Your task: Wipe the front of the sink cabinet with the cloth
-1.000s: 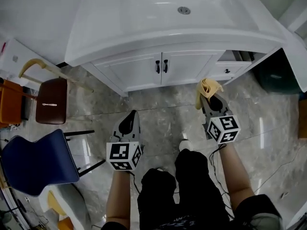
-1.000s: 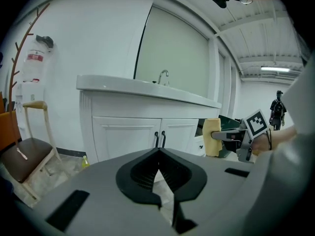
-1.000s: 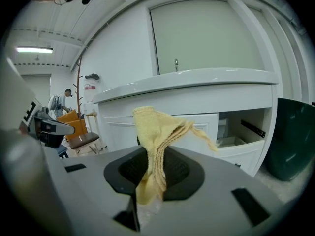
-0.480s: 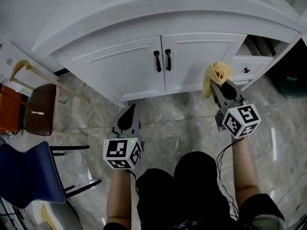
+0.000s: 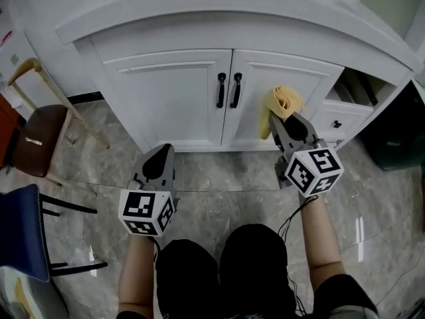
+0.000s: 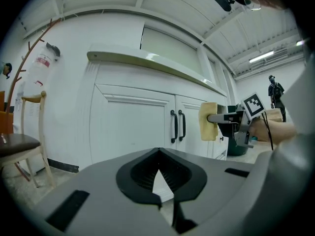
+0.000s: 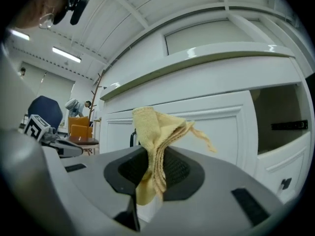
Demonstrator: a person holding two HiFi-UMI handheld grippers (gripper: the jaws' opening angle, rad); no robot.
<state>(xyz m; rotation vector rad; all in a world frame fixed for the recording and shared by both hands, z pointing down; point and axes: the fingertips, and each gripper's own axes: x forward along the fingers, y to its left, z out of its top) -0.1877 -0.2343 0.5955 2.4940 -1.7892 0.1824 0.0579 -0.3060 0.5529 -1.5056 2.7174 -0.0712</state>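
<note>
The white sink cabinet (image 5: 172, 92) has two doors with black handles (image 5: 228, 90) in the head view. A folded yellow cloth (image 5: 281, 105) sticks up from my right gripper (image 5: 287, 126), which is shut on it; the cloth lies against or just short of the right door. The right gripper view has the cloth (image 7: 156, 136) pinched between the jaws, the right door (image 7: 221, 132) behind it. My left gripper (image 5: 158, 163) is shut and empty, low in front of the left door (image 6: 130, 127). In the left gripper view the cloth (image 6: 208, 121) shows beside the handles (image 6: 177, 126).
An open drawer (image 5: 355, 95) juts out at the cabinet's right side above a small drawer with a knob (image 5: 337, 124). A brown stool (image 5: 36, 141) and a blue chair (image 5: 16, 231) stand at the left. A dark bin (image 5: 398, 128) is at the right. The floor is marble tile.
Both grippers came closer to the cabinet front. The right gripper carried the cloth leftwards from the drawer side onto the right door. The left gripper stays shut.
</note>
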